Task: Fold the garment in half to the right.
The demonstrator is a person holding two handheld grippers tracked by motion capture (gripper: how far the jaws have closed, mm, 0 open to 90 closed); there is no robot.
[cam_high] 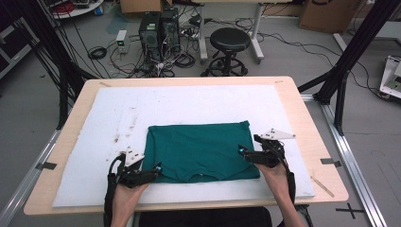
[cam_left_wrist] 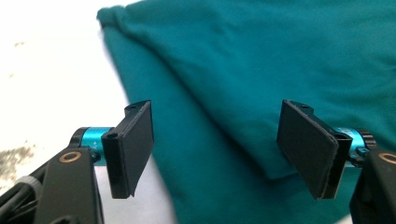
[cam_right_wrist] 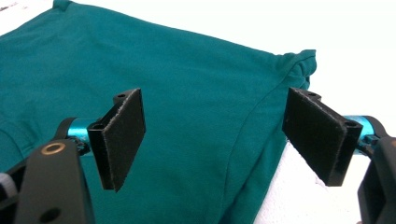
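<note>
A teal T-shirt (cam_high: 198, 151) lies folded into a rectangle on the white sheet (cam_high: 189, 104), its collar toward the near edge. My left gripper (cam_high: 152, 171) hovers open at the shirt's near left corner. In the left gripper view the jaws stand wide apart over the teal T-shirt (cam_left_wrist: 261, 74) and its folded left edge, with the left gripper (cam_left_wrist: 219, 149) holding nothing. My right gripper (cam_high: 246, 152) is open at the shirt's right edge. In the right gripper view the right gripper (cam_right_wrist: 215, 140) straddles the side fold of the teal T-shirt (cam_right_wrist: 187, 84), not gripping it.
The white sheet covers most of a wooden table (cam_high: 307, 123). Beyond the far edge stand a black stool (cam_high: 230, 42), computer towers (cam_high: 158, 28) and tangled cables on the floor. Black frame struts (cam_high: 350, 52) rise at the right.
</note>
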